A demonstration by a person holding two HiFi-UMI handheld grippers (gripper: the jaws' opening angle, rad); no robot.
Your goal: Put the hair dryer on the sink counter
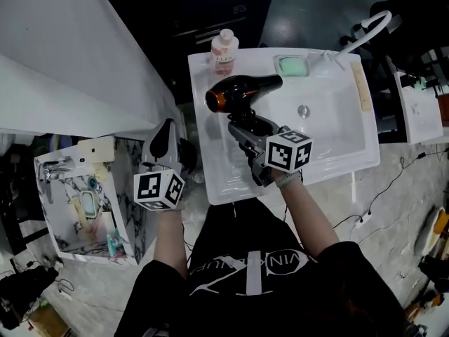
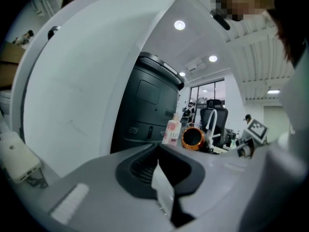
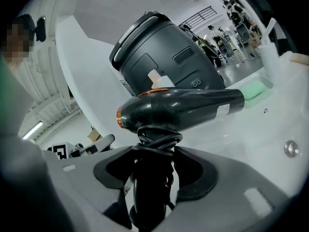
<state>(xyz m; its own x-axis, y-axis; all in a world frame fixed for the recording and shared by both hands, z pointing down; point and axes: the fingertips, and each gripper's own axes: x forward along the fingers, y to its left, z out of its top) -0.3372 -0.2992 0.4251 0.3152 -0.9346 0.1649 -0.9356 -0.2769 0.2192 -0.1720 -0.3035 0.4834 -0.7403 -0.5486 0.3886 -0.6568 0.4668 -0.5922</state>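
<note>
A black hair dryer with an orange rear ring lies over the left part of the white sink counter, its cord wound round the handle. My right gripper is shut on that handle; in the right gripper view the hair dryer fills the middle, its handle between the jaws. My left gripper hangs left of the counter, off its edge, jaws together with nothing between them. In the left gripper view the hair dryer shows far off as an orange ring.
A pink-and-white bottle stands at the counter's back left corner. A green soap lies behind the basin, next to a white faucet. A drain sits in the basin. A second small sink unit stands at lower left.
</note>
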